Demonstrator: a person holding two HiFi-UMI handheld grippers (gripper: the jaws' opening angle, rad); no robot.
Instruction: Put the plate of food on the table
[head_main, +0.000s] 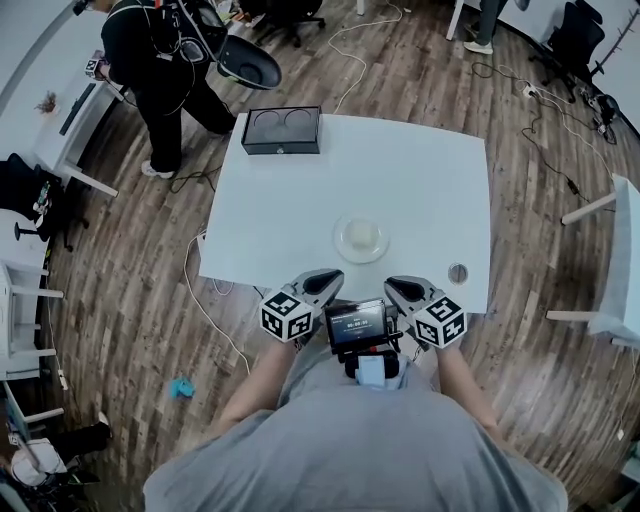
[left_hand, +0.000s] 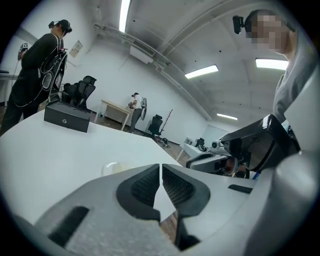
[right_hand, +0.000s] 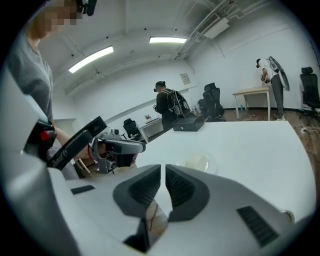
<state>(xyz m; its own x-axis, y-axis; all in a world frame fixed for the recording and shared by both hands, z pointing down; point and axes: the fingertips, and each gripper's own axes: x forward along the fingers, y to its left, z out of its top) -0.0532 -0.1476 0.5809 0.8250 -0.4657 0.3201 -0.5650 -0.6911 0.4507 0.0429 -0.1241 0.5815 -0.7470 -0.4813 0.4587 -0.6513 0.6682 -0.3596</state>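
**A:** Where is the plate (head_main: 360, 239) from the jaws?

**B:** It is ahead of both pairs, in line with the gap between the two grippers. It stands on the table (head_main: 420, 170), close to the near edge. It's a clear round plate with a pale lump of food on it.

**A:** Is either pair pinching it?

**B:** No. The left gripper (left_hand: 160, 167) has its jaws pressed together on nothing, and the right gripper (right_hand: 163, 170) does too. Both hang at the near edge, short of the plate and apart from it.

**A:** Which is nearer?

**B:** I can't separate them. The plate lies ahead and slightly left of the left jaws, and ahead and slightly right of the right jaws. Being round, it has no long axis to line up with.

**A:** So what's left to do?

**B:** I'd say nothing, since the plate rests flat on the table. The black box (head_main: 281, 130) sits well beyond it.
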